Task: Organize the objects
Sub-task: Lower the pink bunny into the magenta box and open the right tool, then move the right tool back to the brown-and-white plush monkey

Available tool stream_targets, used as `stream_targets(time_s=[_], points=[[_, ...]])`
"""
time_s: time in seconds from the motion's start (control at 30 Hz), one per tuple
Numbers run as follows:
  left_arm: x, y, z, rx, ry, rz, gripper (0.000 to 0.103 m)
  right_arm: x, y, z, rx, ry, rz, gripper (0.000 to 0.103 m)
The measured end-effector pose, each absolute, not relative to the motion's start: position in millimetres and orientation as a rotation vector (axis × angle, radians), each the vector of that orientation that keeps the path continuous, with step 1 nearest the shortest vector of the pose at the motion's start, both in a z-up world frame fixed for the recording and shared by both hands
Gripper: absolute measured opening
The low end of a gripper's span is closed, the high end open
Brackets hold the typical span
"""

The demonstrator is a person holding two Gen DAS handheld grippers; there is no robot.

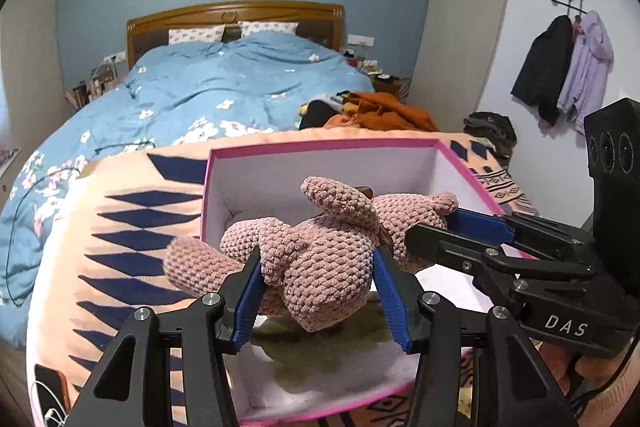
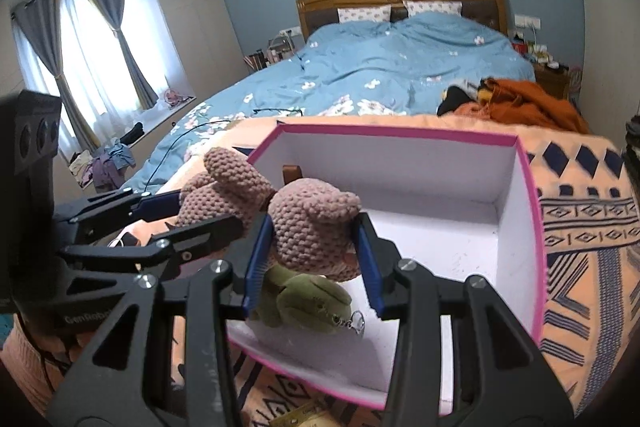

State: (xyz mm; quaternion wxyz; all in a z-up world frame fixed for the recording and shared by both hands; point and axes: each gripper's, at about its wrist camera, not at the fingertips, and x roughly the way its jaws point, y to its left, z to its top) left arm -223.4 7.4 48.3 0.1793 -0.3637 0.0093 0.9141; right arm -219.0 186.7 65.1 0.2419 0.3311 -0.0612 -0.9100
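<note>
Two grippers, left and right, each clamp partly closed on one knitted pink toy, sharing its weight over the box, apparently to lower it in.

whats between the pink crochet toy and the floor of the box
A green plush keychain toy lies under the crochet toy, on the box floor; the right wrist view shows it best.

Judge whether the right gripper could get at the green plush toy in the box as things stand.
Probably not: the right gripper is shut on the pink crocheted toy, which hangs directly over the green plush toy in the pink box.
</note>
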Motion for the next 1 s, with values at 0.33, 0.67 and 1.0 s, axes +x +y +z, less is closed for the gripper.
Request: stream_targets(time_s=[0.33,0.67,1.0], points=[[-226.0,-1.9,33.6,-1.039,0.047,2.671,0.054,-236.9,190.1,45.4,0.985,-0.208,-2.511,0.053],[-187.8,-11.7,48.6,-0.894,0.011,2.672,0.071,-206.3,202.6,42.2,0.942,-0.201,-2.486,0.053],[-130.7,-20.6,57.0,-0.792,-0.023,2.643,0.087,-138.1,215.7,55.2,0.815,-0.179,-2.432,0.064]])
